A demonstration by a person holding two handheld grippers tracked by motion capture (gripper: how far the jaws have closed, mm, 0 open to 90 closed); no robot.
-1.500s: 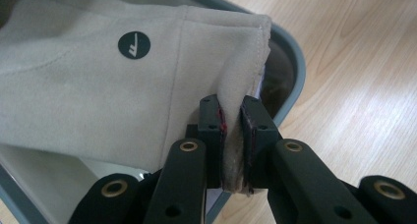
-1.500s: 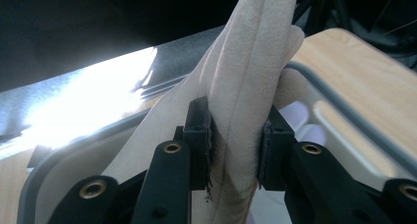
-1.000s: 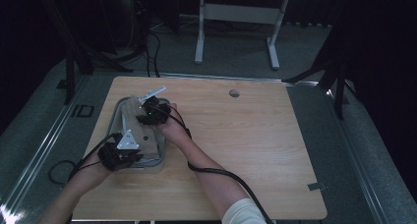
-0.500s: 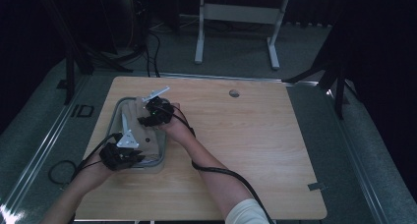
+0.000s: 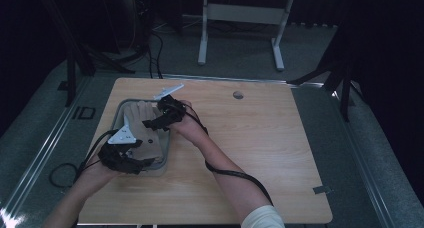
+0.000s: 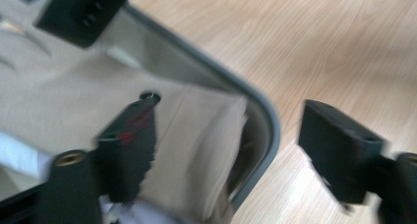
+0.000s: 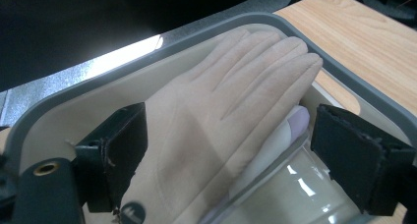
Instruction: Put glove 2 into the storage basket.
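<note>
A beige glove (image 5: 148,142) lies flat in a grey-rimmed tray (image 5: 119,116) at the table's left. My left gripper (image 5: 135,163) is at the tray's near end, open. In the left gripper view it (image 6: 231,150) straddles the tray rim (image 6: 268,123), one jaw over the glove's cuff (image 6: 196,135) and the other over bare wood. My right gripper (image 5: 155,120) hovers over the tray's far half. Seen in the right gripper view, it (image 7: 226,155) is open above the glove's palm (image 7: 216,106), fingers pointing to the tray rim (image 7: 196,32). A pale lilac fingertip (image 7: 296,120) pokes out under the glove.
A wooden table (image 5: 260,153) stretches right of the tray, with a small round grommet (image 5: 238,94) near its far edge. A glossy clear surface (image 7: 295,194) shows below the glove in the right gripper view. Black cables trail from both grippers. A desk frame (image 5: 240,18) stands behind the table.
The right gripper has shifted slightly to the right over the tray's far half. The left gripper has stayed almost still at the near end.
</note>
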